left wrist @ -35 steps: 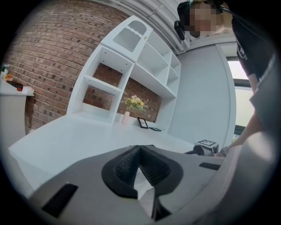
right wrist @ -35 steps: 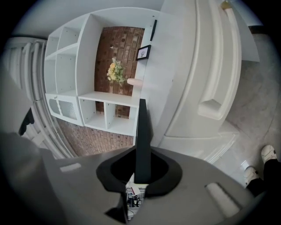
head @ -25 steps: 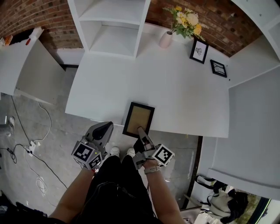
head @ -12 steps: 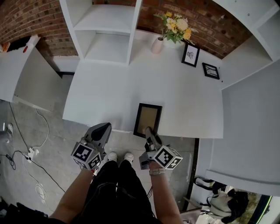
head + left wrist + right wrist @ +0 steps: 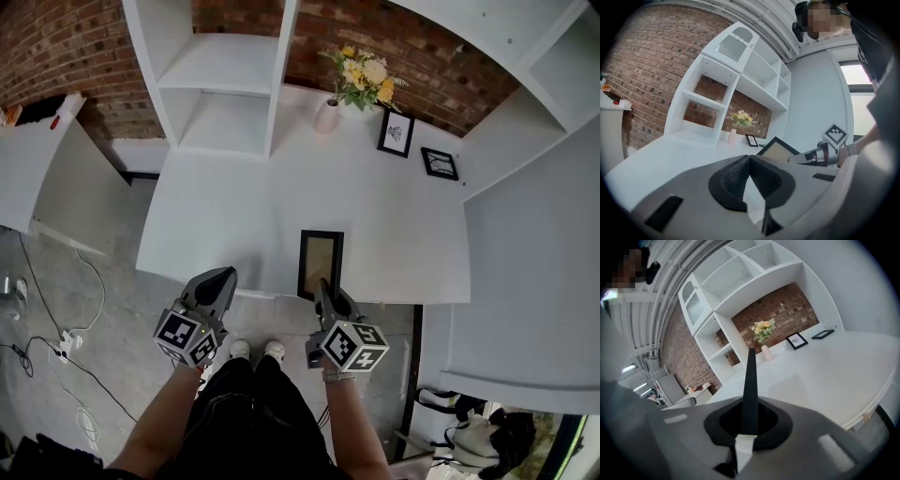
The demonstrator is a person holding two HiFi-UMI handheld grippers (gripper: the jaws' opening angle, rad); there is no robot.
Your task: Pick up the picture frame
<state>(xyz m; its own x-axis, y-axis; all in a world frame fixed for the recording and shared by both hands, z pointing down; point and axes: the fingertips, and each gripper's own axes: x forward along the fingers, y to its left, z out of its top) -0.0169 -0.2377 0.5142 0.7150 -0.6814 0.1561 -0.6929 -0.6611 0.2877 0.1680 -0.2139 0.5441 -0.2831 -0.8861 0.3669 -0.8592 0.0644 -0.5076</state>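
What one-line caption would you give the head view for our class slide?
Right tool grips the near edge of the black rectangular picture frame, tilted above the white table.

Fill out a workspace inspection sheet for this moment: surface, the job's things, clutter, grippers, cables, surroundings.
Surface: white table, no spills or marks seen.
Job's things: picture frame at the table's near edge, tilted, gripped by its near edge.
Clutter: vase of flowers and two small black frames at the far side, apart from the picture frame.
Grippers: right gripper shut on the picture frame's edge; left gripper shut, holding nothing, just off the table's near edge.
Cables: loose cables on the floor left of the table.
Surroundings: white shelf unit at the table's far left; brick wall behind.
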